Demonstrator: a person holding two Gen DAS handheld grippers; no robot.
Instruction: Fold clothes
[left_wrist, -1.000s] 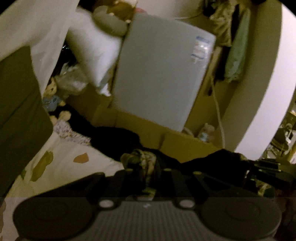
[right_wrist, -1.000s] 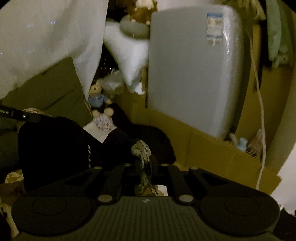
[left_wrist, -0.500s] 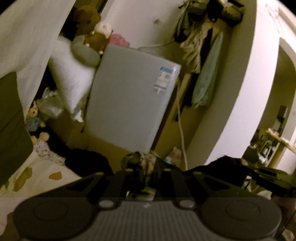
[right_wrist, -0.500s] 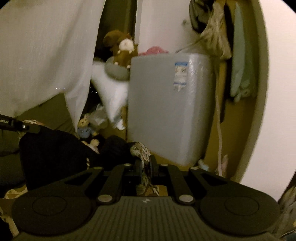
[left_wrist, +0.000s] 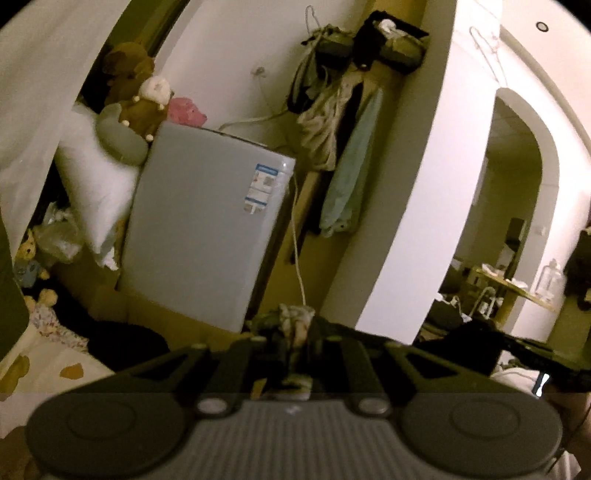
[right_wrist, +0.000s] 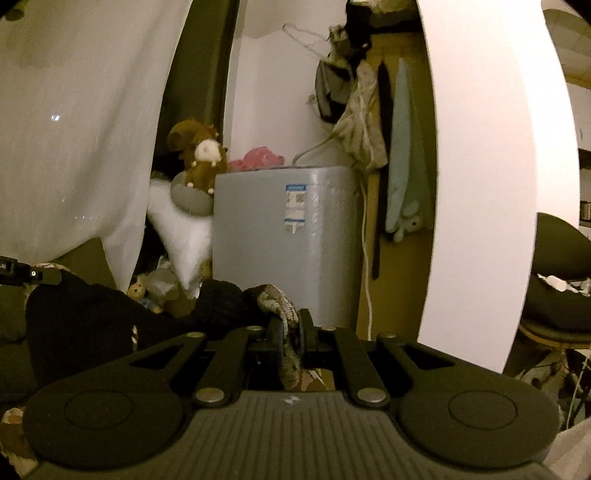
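Observation:
A patterned garment is held up in the air by both grippers. In the left wrist view my left gripper (left_wrist: 295, 338) is shut on a bunched edge of the patterned garment (left_wrist: 295, 317). In the right wrist view my right gripper (right_wrist: 291, 326) is shut on another bunched edge of the patterned garment (right_wrist: 279, 301). Most of the cloth hangs below and is hidden by the gripper bodies. The other gripper's dark shape shows at the left of the right wrist view (right_wrist: 26, 275).
A grey washing machine (left_wrist: 207, 236) stands ahead with stuffed toys (left_wrist: 136, 88) on it and a white pillow (left_wrist: 92, 192) beside it. Clothes hang on the wall (left_wrist: 332, 122). A white arched wall (left_wrist: 436, 177) is right. The patterned bedsheet (left_wrist: 48, 365) lies lower left.
Both grippers have risen and tilted upward with the garment in them. The bed and dark clothes have dropped out of view; the wall, hanging clothes and archway have come in.

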